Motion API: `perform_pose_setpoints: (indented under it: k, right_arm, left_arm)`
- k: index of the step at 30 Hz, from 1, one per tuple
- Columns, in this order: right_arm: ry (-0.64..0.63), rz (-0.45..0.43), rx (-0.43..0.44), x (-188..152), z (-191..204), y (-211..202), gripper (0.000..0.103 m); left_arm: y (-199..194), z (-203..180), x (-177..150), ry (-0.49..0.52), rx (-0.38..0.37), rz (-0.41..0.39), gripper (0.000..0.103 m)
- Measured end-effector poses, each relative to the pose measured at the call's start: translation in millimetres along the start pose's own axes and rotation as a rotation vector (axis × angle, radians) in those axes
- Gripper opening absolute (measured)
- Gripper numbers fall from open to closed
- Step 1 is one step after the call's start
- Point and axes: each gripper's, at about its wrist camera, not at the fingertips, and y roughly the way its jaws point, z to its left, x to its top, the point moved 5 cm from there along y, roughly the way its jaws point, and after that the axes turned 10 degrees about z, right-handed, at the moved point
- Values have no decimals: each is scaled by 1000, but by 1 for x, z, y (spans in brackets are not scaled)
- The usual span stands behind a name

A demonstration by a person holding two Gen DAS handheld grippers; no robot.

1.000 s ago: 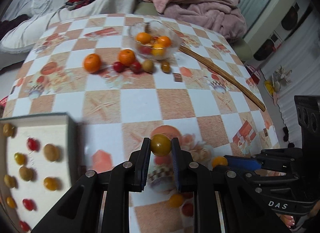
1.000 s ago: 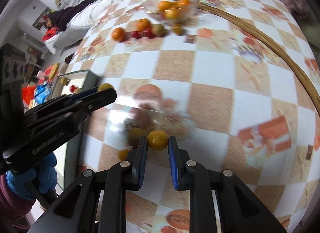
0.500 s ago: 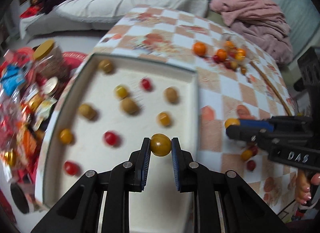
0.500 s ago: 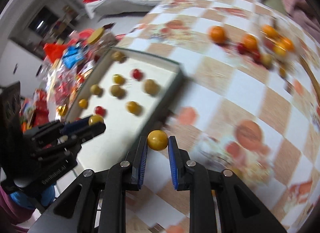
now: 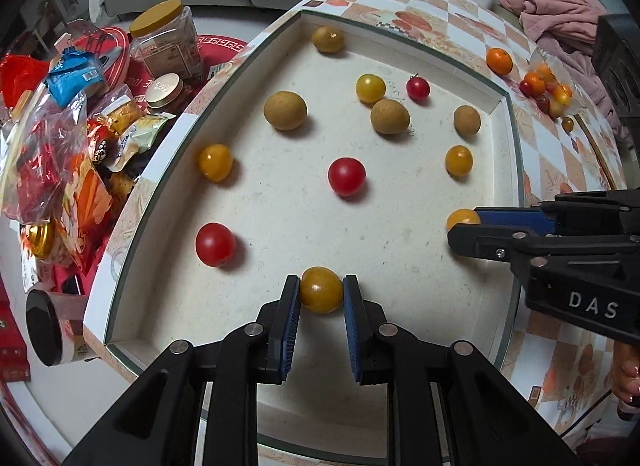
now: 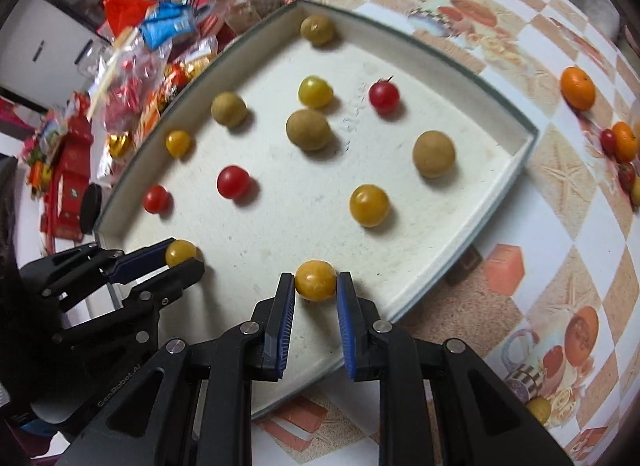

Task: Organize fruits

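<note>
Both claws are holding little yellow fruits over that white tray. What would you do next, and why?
Probably lower both and open the jaws. The left gripper pinches a yellow tomato and the right gripper pinches another yellow tomato, both already above the tray, over bare spots away from the fruit lying there.

Both wrist views look down close over the same white tray (image 5: 508, 113) (image 6: 524, 133), from neighbouring sides.
</note>
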Motion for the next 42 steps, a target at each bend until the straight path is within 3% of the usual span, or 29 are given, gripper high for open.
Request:
perform_pose_setpoints:
  k: [2, 7, 12, 13, 14, 15, 16, 24, 28, 37, 42]
  right_arm:
    - [-11, 15, -17, 1, 3, 3, 25]
    - [-26, 1, -53, 2, 8, -9, 54]
    - [-15, -38, -85, -2, 6, -36, 74]
    - [-8, -36, -87, -4, 4, -39, 77]
    - [-1, -31, -88, -6, 3, -40, 78]
    - [8, -25, -89, -9, 2, -41, 79]
    - [17, -18, -89, -11, 1, -41, 79]
    - [90, 14, -97, -27, -3, -42, 84]
    - [113, 26, -103, -28, -3, -46, 103]
    - [131, 28, -130, -34, 1, -56, 103]
    - [137, 29, -137, -37, 5, -59, 103]
  left_arm:
    - [1, -1, 0, 6, 9, 7, 23]
    - [0, 0, 1, 13, 4, 22, 23]
    - [0, -1, 3, 26, 5, 41, 23]
    - [0, -1, 3, 28, 3, 44, 31]
    - [0, -2, 3, 30, -4, 47, 47]
    - [0, -2, 3, 27, -8, 51, 86]
    - [-2, -2, 2, 24, -6, 39, 95]
    - [-1, -3, -4, 40, -9, 86, 95]
    - [-4, -1, -5, 41, 26, 105, 95]
    - [-15, 9, -3, 34, 118, 110, 95]
    - [-18, 10, -3, 39, 109, 128, 95]
